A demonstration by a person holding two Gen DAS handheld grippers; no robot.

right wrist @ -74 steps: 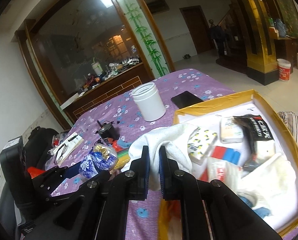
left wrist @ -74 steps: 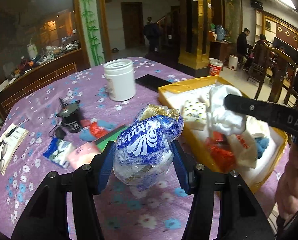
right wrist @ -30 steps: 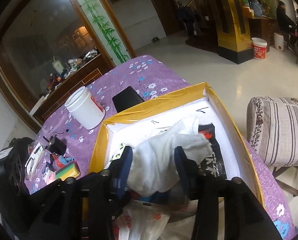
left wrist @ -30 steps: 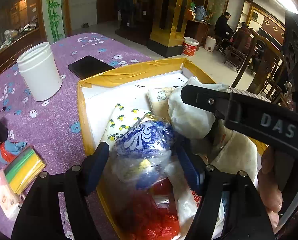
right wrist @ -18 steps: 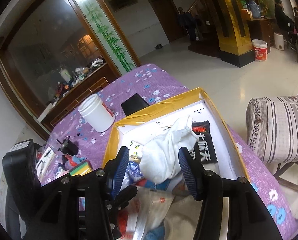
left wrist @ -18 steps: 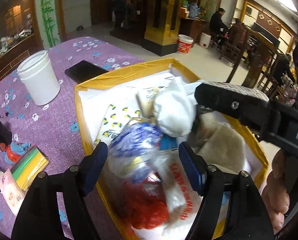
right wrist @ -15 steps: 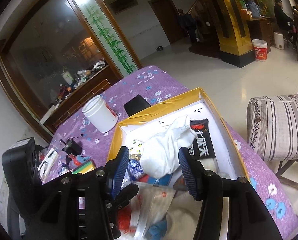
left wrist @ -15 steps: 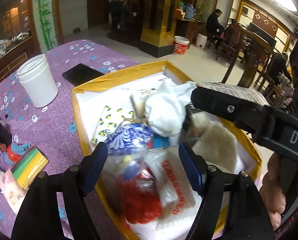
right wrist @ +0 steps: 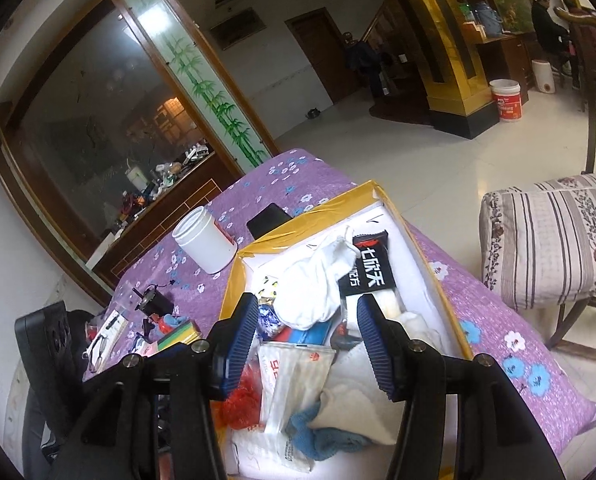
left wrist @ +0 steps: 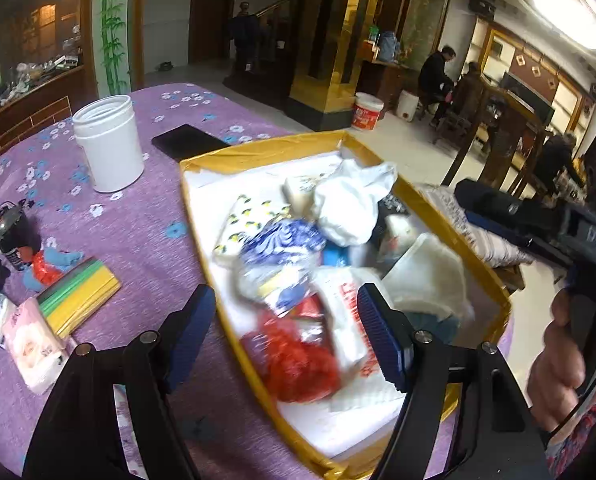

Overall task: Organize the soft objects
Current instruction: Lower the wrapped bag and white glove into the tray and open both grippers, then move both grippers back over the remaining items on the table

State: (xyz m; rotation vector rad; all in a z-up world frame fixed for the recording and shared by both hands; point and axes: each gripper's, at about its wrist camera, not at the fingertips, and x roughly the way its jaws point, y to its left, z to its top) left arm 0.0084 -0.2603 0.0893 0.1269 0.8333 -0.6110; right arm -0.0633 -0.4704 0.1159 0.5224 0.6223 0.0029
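A yellow-rimmed box (left wrist: 258,150) (right wrist: 310,212) on the purple flowered table holds several soft items. The blue-and-white tissue pack (left wrist: 278,248) (right wrist: 268,320) and the white cloth (left wrist: 350,210) (right wrist: 314,280) lie inside it among a red mesh bag (left wrist: 298,364), a blue cloth (right wrist: 322,440) and packets. My left gripper (left wrist: 286,332) is open and empty above the box's near left side. My right gripper (right wrist: 306,332) is open and empty above the box's middle; it shows in the left wrist view at the right edge.
A white jar (left wrist: 108,144) (right wrist: 206,244) and a black phone (left wrist: 188,142) stand beyond the box. Left of the box lie a green-yellow pack (left wrist: 78,296), a pink tissue pack (left wrist: 30,340), red and blue bits (left wrist: 46,266) and a small black device (left wrist: 10,232). A striped cushioned chair (right wrist: 550,236) stands right of the table.
Both grippers opened over the box. The tissue pack and the white cloth dropped into it, and both grippers drew back and up, empty.
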